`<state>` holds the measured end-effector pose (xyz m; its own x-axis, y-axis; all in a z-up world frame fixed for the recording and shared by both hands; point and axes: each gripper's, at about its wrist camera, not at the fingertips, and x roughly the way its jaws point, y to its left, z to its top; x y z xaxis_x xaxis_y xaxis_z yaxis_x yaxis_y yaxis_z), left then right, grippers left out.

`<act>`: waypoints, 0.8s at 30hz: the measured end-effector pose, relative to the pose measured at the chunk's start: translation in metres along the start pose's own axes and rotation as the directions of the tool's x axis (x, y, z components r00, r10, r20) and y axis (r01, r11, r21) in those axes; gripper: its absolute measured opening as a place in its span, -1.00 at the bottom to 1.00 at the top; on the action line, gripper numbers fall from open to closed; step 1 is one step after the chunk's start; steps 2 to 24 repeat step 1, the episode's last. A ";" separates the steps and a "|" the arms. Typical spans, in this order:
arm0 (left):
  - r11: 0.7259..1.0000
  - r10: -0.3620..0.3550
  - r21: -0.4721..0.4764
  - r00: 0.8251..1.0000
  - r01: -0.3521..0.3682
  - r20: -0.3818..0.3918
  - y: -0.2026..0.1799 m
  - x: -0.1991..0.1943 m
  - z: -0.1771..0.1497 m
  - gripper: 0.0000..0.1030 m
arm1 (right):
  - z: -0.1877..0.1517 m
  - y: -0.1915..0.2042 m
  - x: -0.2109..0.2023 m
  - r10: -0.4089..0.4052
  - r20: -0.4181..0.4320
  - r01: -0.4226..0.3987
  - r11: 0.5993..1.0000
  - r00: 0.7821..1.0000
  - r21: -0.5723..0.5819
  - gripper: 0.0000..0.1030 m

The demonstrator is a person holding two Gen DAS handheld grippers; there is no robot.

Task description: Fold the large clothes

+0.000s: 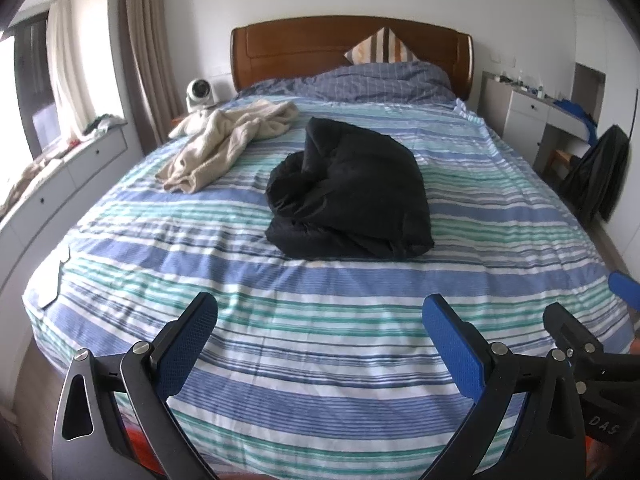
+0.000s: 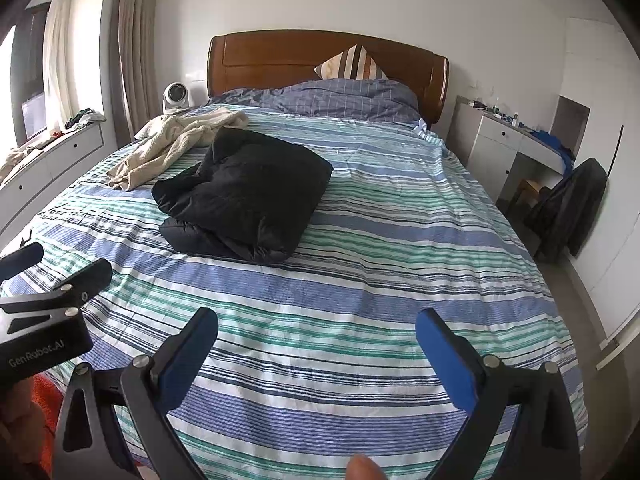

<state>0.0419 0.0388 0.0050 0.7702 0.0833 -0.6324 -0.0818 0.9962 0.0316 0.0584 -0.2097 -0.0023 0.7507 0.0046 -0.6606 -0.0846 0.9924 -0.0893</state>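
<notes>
Both tongs hang at the foot edge of the bed (image 1: 120, 300), side by side, neither touching cloth. Left tongs (image 1: 320, 320): blades spread wide, nothing between them but striped cover. Right tongs (image 2: 316, 332): likewise spread wide and empty. Each shows at the margin of the other's view, so the pair sits close together, level with each other.

Black garment (image 1: 348, 188): a bulky, padded-looking piece, lying in a compact bundle near the middle of the bed, slightly toward the head. It reads as already doubled over on itself, layers stacked with a thick rolled lip along its near edge (whether the fold is neat underneath cannot be told). Judged from this, it is set centrally because that leaves flat cover on all sides for working.

Cream garment (image 1: 228, 140): crumpled and spread loose toward the head-left corner, apart from the black bundle in the left view. Probably parked there out of the way, and likely the next piece to fold.

Both tongs held back and parted suggests a pause between pieces: ready to reach, committed to nothing.

Striped cushion (image 1: 380, 46) leans on the headboard (image 1: 300, 40); small white fan (image 1: 200, 92) stands beside the bed's head-left corner.
</notes>
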 end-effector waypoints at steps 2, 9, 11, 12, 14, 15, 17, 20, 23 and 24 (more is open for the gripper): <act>1.000 0.004 0.005 1.000 -0.004 0.004 -0.001 0.000 0.000 0.99 | 0.000 0.000 0.000 0.001 -0.002 -0.001 1.000 1.000 0.002 0.96; 1.000 0.004 0.005 1.000 -0.004 0.004 -0.001 0.000 0.000 0.99 | 0.000 0.000 0.000 0.001 -0.002 -0.001 1.000 1.000 0.002 0.96; 1.000 0.004 0.005 1.000 -0.004 0.004 -0.001 0.000 0.000 0.99 | 0.000 0.000 0.000 0.001 -0.002 -0.001 1.000 1.000 0.002 0.96; 1.000 0.004 0.005 1.000 -0.004 0.004 -0.001 0.000 0.000 0.99 | 0.000 0.000 0.000 0.001 -0.002 -0.001 1.000 1.000 0.002 0.96; 1.000 0.004 0.005 1.000 -0.004 0.004 -0.001 0.000 0.000 0.99 | 0.000 0.000 0.000 0.001 -0.002 -0.001 1.000 1.000 0.002 0.96; 1.000 0.004 0.005 1.000 -0.004 0.004 -0.001 0.000 0.000 0.99 | 0.000 0.000 0.000 0.001 -0.002 -0.001 1.000 1.000 0.002 0.96; 1.000 0.004 0.005 1.000 -0.004 0.004 -0.001 0.000 0.000 0.99 | 0.000 0.000 0.000 0.001 -0.002 -0.001 1.000 1.000 0.002 0.96; 1.000 0.004 0.005 1.000 -0.004 0.004 -0.001 0.000 0.000 0.99 | 0.000 0.000 0.000 0.001 -0.002 -0.001 1.000 1.000 0.002 0.96; 1.000 0.004 0.005 1.000 -0.004 0.004 -0.001 0.000 0.000 0.99 | 0.000 0.000 0.000 0.001 -0.002 -0.001 1.000 1.000 0.002 0.96; 1.000 0.004 0.005 1.000 -0.004 0.004 -0.001 0.000 0.000 0.99 | 0.000 0.000 0.000 0.001 -0.002 -0.001 1.000 1.000 0.002 0.96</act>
